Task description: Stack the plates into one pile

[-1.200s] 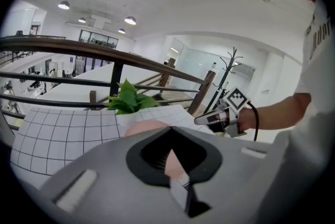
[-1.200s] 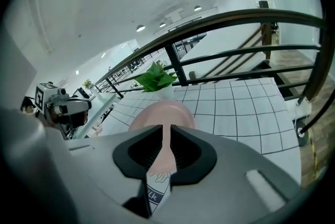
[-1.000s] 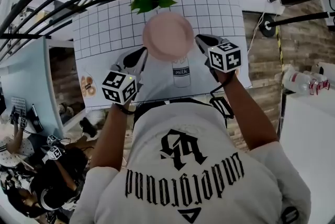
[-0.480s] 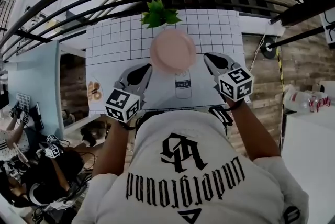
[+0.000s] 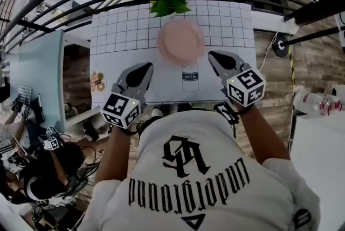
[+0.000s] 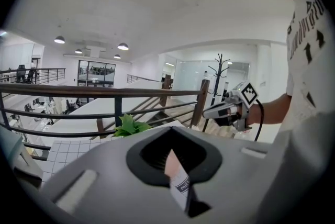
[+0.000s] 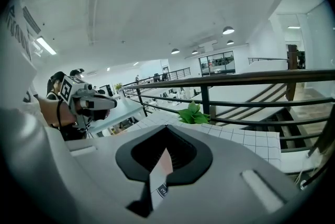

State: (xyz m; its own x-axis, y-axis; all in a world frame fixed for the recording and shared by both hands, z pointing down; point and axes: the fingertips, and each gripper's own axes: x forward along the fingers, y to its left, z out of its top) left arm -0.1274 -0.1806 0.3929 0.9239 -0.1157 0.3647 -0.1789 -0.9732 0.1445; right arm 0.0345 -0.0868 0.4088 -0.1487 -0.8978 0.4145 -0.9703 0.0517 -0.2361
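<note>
At the left, the gridded worktop has bare squares out to its left edge, past which the view drops to a lower floor. The left tool hangs over the near-left part of the worktop, clenched on nothing, its tips pointing toward the middle. The pink plate lies flat at mid-worktop, apart from both tools; how many are piled there cannot be told. A green plant stands just behind the plate at the far edge, close under the dark railing. A printed milk carton sits just in front of the plate. The right tool, clenched and empty too, hangs above the near-right part. Open squares run to the right edge.
</note>
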